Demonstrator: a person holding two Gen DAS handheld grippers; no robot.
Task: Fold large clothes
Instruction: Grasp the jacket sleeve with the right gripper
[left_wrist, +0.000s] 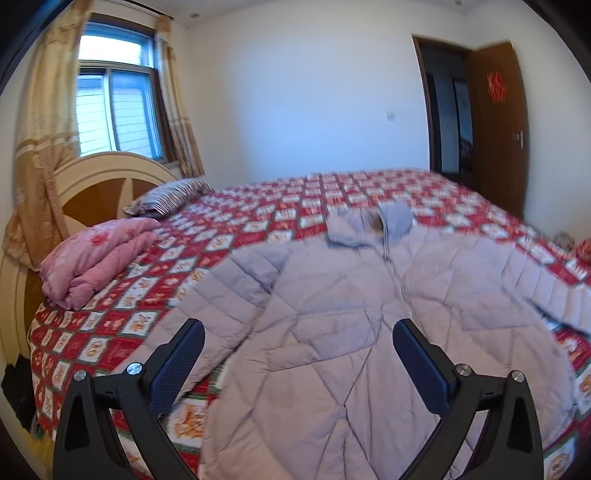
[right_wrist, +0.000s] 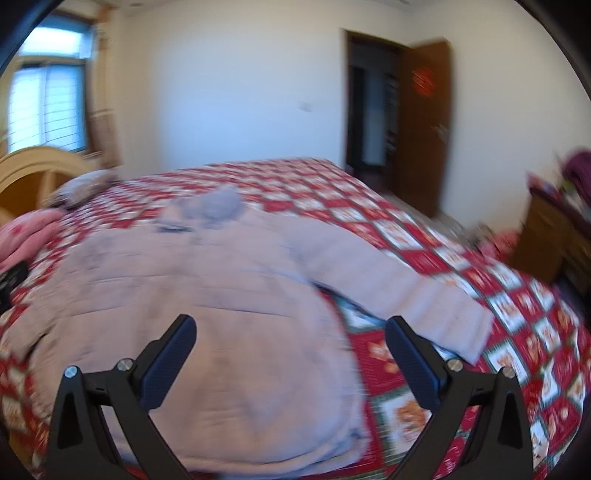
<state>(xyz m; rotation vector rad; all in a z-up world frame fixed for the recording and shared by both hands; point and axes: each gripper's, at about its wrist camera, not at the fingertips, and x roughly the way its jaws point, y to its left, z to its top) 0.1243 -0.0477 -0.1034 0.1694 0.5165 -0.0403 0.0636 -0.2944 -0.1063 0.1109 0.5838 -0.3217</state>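
Lying front-up and spread on the quilt (left_wrist: 110, 332), the jacket (left_wrist: 332, 332) has both sleeves out and its collar toward the far side. Left gripper (left_wrist: 298, 354) and right gripper (right_wrist: 291, 350) hover above the near hem, jaws wide apart, holding nothing. Judged stage: approach, no fold made. Next move likely calls for pinching a sleeve (right_wrist: 399, 291) and carrying it across the body.
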